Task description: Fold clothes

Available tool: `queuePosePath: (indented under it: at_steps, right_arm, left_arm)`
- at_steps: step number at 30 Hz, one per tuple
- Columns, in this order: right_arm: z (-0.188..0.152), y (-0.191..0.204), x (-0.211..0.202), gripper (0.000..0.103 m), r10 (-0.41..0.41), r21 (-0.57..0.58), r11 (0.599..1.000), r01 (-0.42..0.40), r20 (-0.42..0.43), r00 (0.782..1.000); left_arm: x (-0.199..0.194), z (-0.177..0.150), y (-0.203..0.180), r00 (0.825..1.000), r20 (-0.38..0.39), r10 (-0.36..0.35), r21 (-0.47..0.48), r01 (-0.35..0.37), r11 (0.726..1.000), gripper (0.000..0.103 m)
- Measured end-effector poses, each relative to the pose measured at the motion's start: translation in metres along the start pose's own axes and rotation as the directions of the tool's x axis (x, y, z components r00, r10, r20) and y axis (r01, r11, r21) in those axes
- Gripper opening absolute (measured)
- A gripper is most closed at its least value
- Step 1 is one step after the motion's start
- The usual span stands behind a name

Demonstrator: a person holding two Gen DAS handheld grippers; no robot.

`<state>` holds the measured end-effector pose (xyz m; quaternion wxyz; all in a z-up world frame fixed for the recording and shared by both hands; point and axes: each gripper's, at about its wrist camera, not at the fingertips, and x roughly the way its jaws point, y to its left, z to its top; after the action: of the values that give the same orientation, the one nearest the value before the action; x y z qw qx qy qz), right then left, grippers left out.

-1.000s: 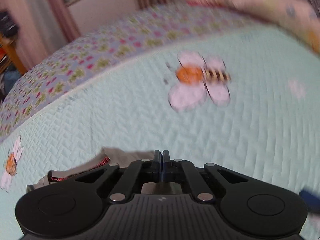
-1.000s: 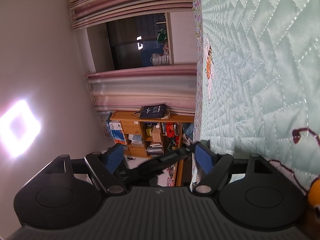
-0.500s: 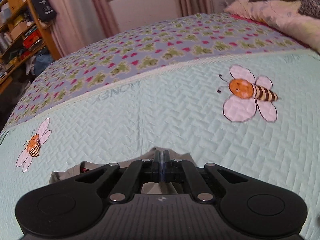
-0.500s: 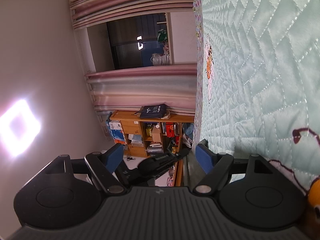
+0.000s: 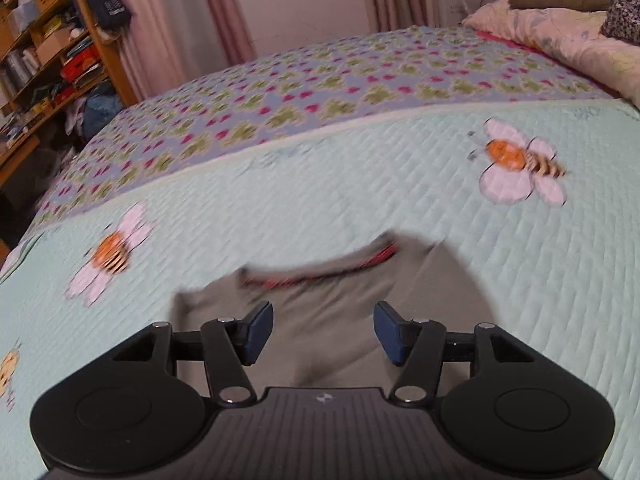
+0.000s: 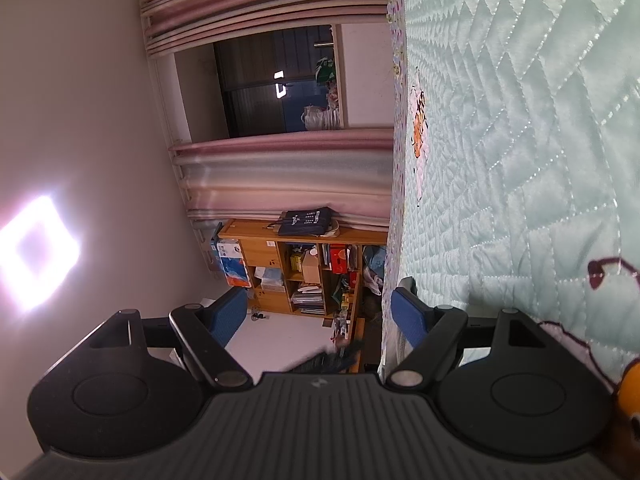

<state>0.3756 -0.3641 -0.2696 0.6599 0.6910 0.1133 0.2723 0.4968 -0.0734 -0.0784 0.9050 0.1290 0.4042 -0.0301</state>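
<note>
Left wrist view first, and we go from left to right. We see a wooden shelf full of boxes and books (image 5: 44,52) far off on the left. Next to it hang pale pink curtains (image 5: 168,20). Our soft mint green quilted blanket with bee pictures (image 5: 320,184) covers the bed. One orange bee with pink wings (image 5: 112,254) sits on the left and another bee (image 5: 520,168) sits on the right. Our grey piece of clothing with a red and black striped band (image 5: 340,300) lies on the blanket, low in the middle, a bit blurry. Our left gripper (image 5: 323,330) is just above it. Its jaws have just been opening. Now they stand apart, with the grey cloth showing between them, but the blue pads (image 5: 258,330) do not press on it. A pale flowery pillow (image 5: 560,40) lies far right.

Right wrist view looks sideways. We see a bright patch of light on the white wall (image 6: 36,252) at the left. Then come the same curtains and shelf. Our right gripper (image 6: 320,320) is spread wide and holds nothing. The blanket fills the right side.
</note>
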Motion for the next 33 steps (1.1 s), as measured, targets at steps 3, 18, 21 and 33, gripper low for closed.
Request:
queuePosePath:
  at_steps: [3,18,21,33]
  right_arm:
    - [0.0,0.0,0.001,0.08,-0.002,-0.004,1.0,0.002,0.001,1.0]
    - [0.0,0.001,0.003,0.08,-0.003,-0.022,1.0,0.003,0.001,1.0]
    - [0.0,0.002,0.003,0.08,-0.003,-0.023,1.0,0.003,0.0,1.0]
    - [0.001,0.003,0.003,0.08,-0.003,-0.02,1.0,0.003,0.0,1.0]
  left_arm:
    - [-0.004,-0.018,0.025,1.0,-0.026,-0.004,-0.046,0.003,0.999,0.059]
    - [0.03,-0.05,0.03,0.965,-0.164,-0.207,-0.24,0.164,0.957,0.008]
    - [0.011,-0.049,0.024,0.977,-0.101,-0.185,-0.219,0.16,0.963,0.005]
    - [-0.043,-0.049,0.039,0.99,-0.127,0.056,-0.188,-0.079,0.979,0.01]
